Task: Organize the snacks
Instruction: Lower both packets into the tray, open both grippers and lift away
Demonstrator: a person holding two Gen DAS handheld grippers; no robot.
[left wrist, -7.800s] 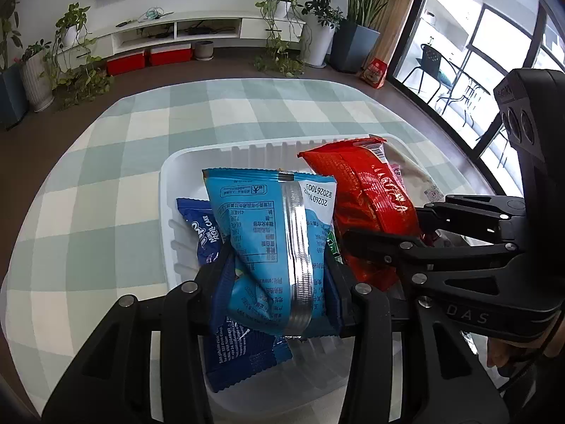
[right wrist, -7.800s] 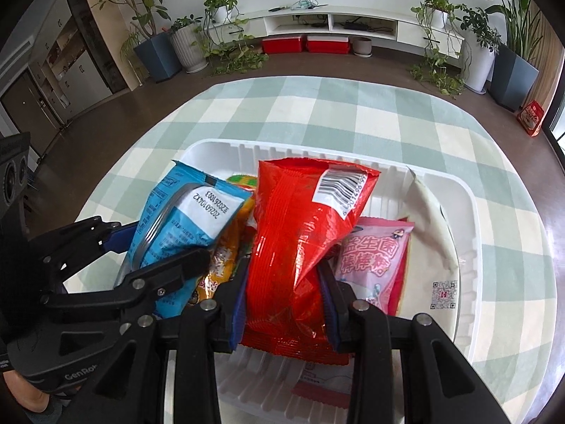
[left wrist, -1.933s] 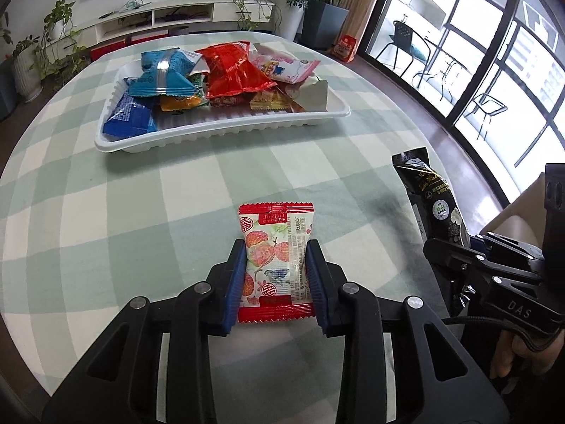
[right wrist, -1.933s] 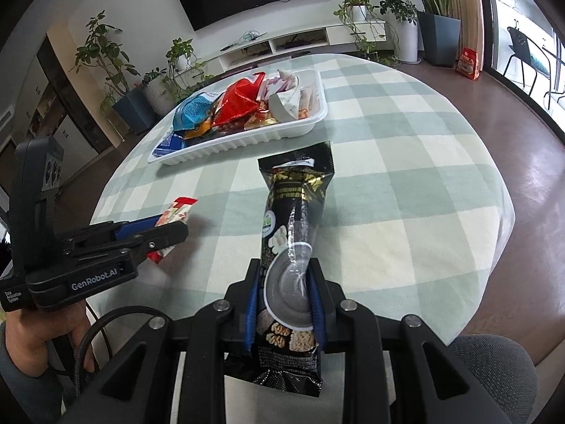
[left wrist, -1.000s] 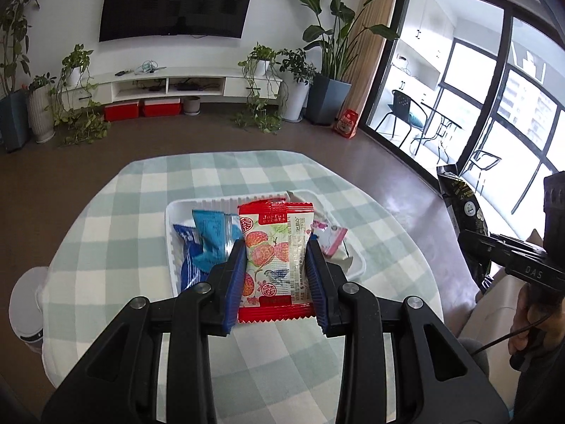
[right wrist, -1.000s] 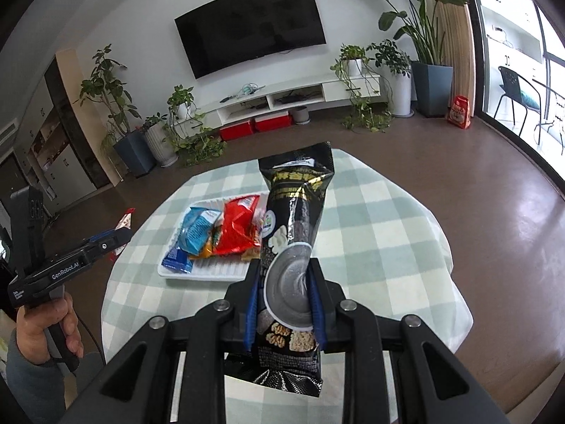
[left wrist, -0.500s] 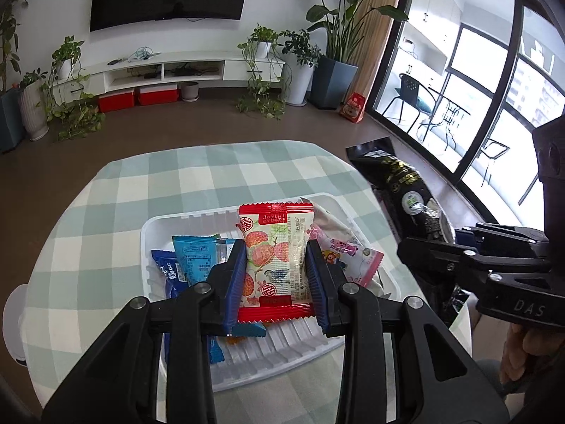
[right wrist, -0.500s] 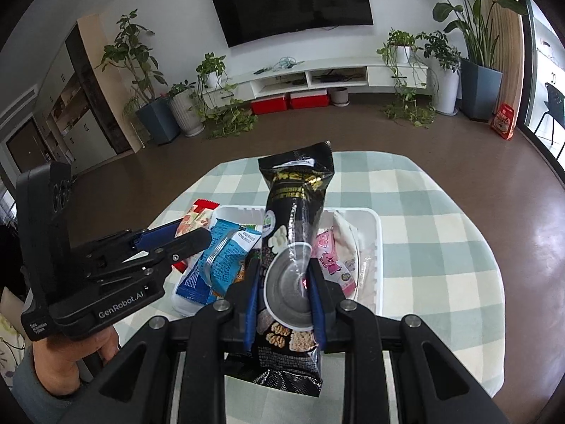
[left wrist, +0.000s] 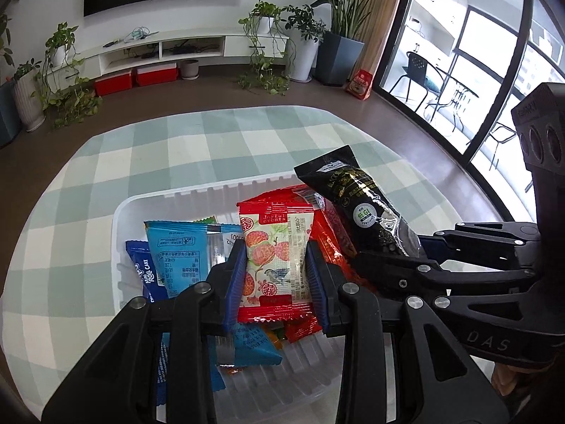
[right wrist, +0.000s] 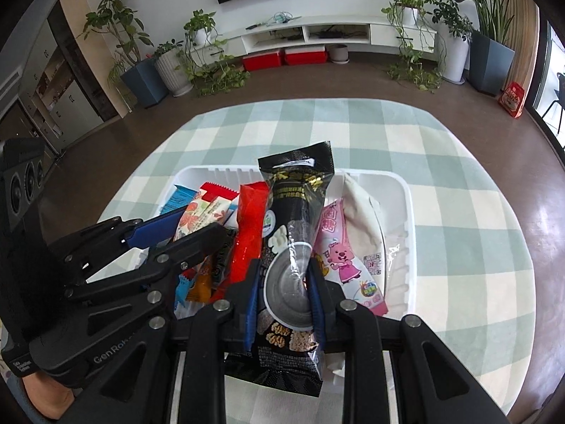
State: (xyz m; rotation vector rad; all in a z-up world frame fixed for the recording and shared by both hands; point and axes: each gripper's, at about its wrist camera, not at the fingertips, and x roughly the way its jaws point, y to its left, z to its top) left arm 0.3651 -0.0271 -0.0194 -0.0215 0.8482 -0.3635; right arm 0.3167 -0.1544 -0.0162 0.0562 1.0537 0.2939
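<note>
Evidently the step in hand is delivery: both snacks hang over the white tray (left wrist: 197, 194) on the checked worktop (left wrist: 106, 162), not yet set down. The left gripper (left wrist: 277, 275) is closed on a red-and-white fruit packet (left wrist: 277, 247), held upright above the blue packets (left wrist: 176, 251) and the red bag (left wrist: 332, 233). The right gripper (right wrist: 284, 296) is clamped on a long black pouch (right wrist: 293, 219), standing between the red bag (right wrist: 249, 226) and a pink packet (right wrist: 339, 247). Next, each likely needs lowering into a free gap, then the jaws parting, taking care not to crush neighbouring packets.
</note>
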